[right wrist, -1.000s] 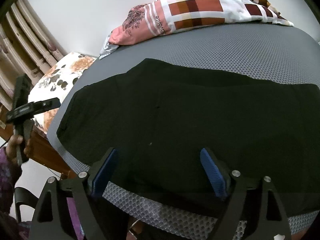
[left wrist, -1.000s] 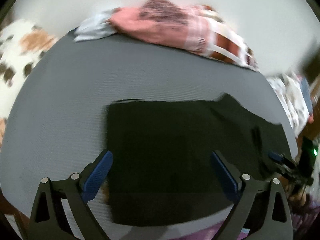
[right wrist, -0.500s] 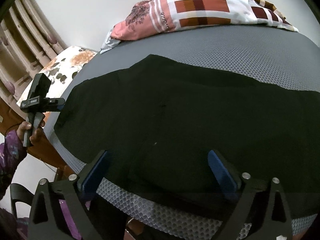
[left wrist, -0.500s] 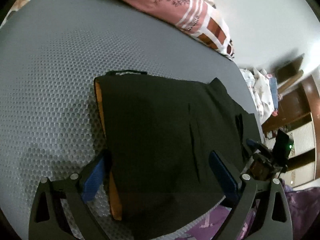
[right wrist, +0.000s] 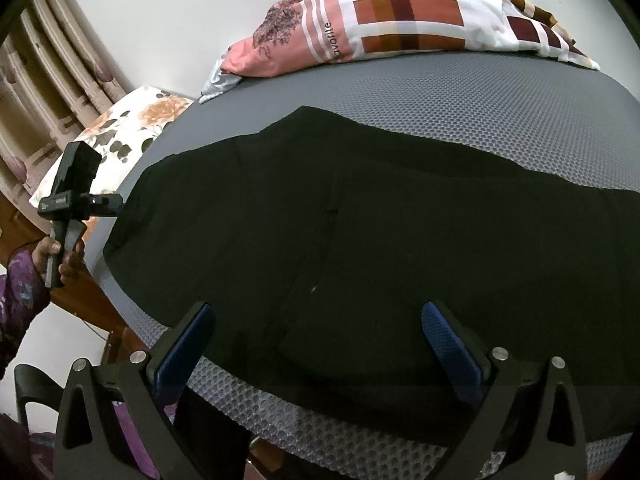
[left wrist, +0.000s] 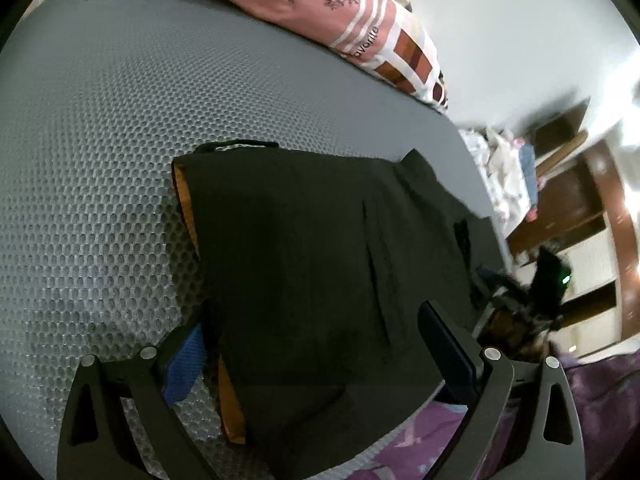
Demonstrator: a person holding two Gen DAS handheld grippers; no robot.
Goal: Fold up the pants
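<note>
Black pants [left wrist: 320,248] lie flat on the grey mesh bed [left wrist: 100,128], with an orange lining showing along their left edge [left wrist: 186,208]. My left gripper [left wrist: 312,348] is open and low over that end, its left finger at the orange edge. The pants [right wrist: 380,232] spread wide across the right wrist view. My right gripper [right wrist: 316,344] is open over the near hem at the bed's front edge. The left gripper [right wrist: 76,204] shows at the pants' far left end in that view.
A pink and checked pillow [right wrist: 380,28] lies at the head of the bed [right wrist: 480,108]. A floral cushion [right wrist: 120,136] and curtains [right wrist: 52,76] are to the left. A wooden wardrobe [left wrist: 592,216] and a pile of clothes [left wrist: 504,168] stand beyond the bed's right side.
My left gripper has swung down and closer to the pants' left end, so its left finger now meets the orange edge. My right gripper has edged slightly closer to the near hem.
</note>
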